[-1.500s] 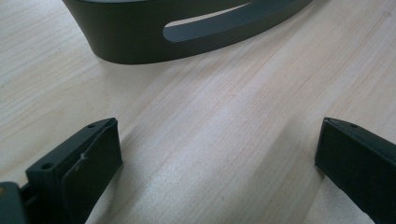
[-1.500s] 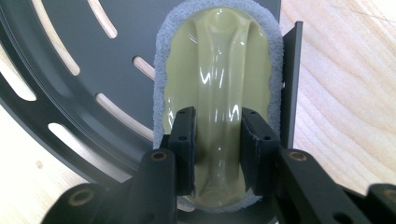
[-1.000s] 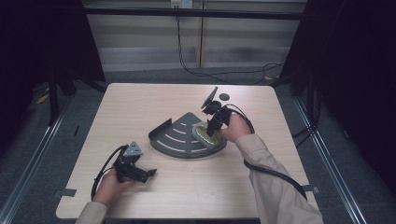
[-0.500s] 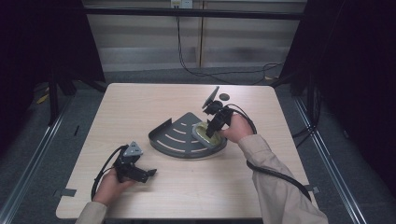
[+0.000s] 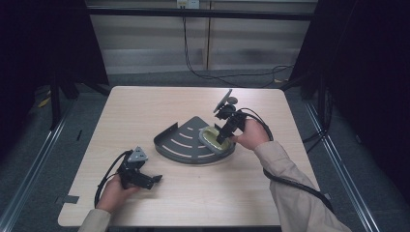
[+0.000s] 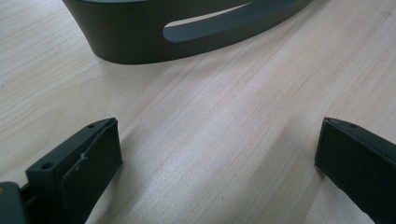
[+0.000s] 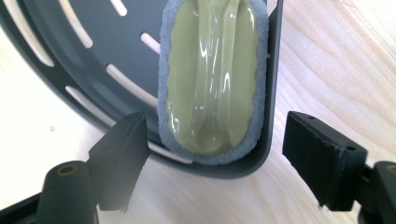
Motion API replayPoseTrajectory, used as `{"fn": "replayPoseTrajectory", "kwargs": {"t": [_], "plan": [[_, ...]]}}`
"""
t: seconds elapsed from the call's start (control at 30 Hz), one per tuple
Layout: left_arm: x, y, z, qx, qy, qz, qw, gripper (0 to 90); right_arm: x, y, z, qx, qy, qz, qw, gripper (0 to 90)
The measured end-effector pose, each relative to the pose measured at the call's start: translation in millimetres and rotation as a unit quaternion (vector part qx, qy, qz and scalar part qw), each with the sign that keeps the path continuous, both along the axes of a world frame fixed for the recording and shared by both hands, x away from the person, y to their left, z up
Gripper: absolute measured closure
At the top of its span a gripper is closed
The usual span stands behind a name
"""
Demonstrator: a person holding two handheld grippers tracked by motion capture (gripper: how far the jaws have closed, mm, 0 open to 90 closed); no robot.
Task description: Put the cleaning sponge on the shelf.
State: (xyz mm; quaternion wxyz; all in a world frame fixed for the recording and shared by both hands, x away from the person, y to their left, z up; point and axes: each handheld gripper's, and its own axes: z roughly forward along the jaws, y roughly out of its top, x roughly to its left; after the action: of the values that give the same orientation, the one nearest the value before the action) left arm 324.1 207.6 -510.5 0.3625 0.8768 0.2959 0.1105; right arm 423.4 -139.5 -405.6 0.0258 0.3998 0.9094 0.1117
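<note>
A dark grey fan-shaped slotted tray (image 5: pixel 181 142) lies in the middle of the table. In its right end rests a yellow-green sponge (image 5: pixel 212 137) with a blue-grey border. My right gripper (image 5: pixel 220 140) points down at it; its jaws have just been opening. In the right gripper view, the sponge (image 7: pixel 212 79) and the tray's rim (image 7: pixel 224 168) lie between and beyond my open right gripper (image 7: pixel 215 158), with neither pad touching them. My left gripper (image 5: pixel 157 180) rests low at the front left, open and with nothing in it (image 6: pixel 217 158), facing the tray's wall (image 6: pixel 140 42).
Bare wooden tabletop (image 5: pixel 145 106) surrounds the tray. Cables (image 5: pixel 290 181) trail from both grippers across the table's front. Dark frame posts and a cable-strewn floor lie beyond the table's edges.
The right hand has barely shifted over the tray's right end, and the sponge stays lying in the tray. The left hand has kept still.
</note>
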Motion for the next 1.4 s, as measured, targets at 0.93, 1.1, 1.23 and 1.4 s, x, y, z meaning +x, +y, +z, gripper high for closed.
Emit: {"fn": "replayPoseTrajectory", "kwargs": {"t": [0.93,1.1,1.23,1.4], "plan": [[-0.1,-0.1,-0.1,-0.001,0.001,0.0,1.0,0.0,-41.9,-36.5,13.9,0.009,-0.005,0.04,0.9992,15.8],[0.3,0.6,0.4,0.005,0.0,-0.004,1.0,0.0,-52.2,-45.2,11.9,0.008,-0.009,0.039,0.9992,16.0],[0.3,0.6,0.4,0.005,0.0,-0.004,1.0,0.0,-60.2,-53.5,8.1,0.008,-0.013,0.038,0.9991,15.9],[0.3,0.6,0.4,0.005,0.0,-0.004,1.0,0.0,-71.6,-63.9,0.8,0.014,-0.015,0.034,0.9992,16.0]]}}
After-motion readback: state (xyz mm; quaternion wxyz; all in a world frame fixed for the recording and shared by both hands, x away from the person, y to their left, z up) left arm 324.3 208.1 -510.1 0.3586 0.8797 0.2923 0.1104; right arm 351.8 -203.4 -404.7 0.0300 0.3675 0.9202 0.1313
